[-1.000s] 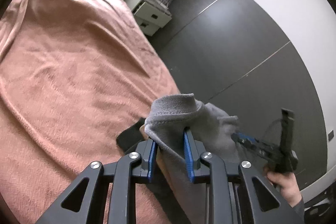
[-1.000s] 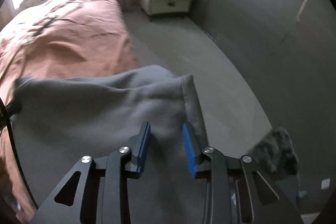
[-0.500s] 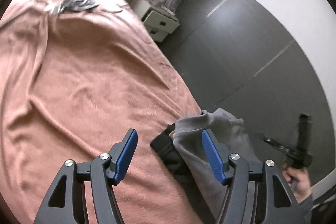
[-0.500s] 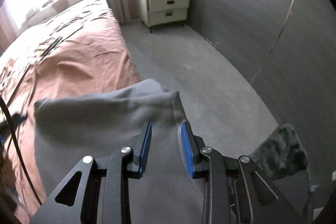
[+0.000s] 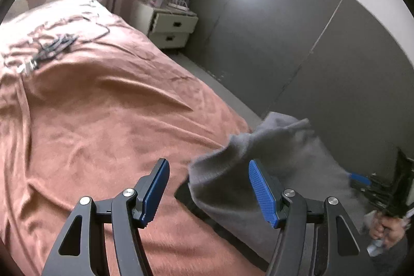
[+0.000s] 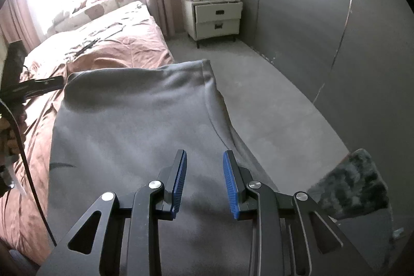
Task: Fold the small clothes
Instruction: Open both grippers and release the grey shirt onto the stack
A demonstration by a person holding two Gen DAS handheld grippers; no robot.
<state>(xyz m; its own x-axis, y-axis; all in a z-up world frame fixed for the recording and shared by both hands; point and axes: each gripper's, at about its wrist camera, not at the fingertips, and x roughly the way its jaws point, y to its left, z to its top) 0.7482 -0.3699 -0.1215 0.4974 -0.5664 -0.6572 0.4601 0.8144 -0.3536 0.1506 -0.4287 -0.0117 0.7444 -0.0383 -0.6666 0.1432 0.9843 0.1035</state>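
The left gripper (image 5: 208, 192) stands with its jaws wide apart and nothing between the pads, a corner of the grey garment (image 5: 261, 159) hanging just beyond its right finger over the edge of the bed (image 5: 103, 120). The right gripper (image 6: 204, 183) shows a narrow gap between its blue pads (image 6: 230, 185); the garment (image 6: 134, 126) spreads beneath and ahead of them, and whether cloth is pinched cannot be told. A dark item (image 5: 189, 195) lies under the garment on the rust-coloured cover.
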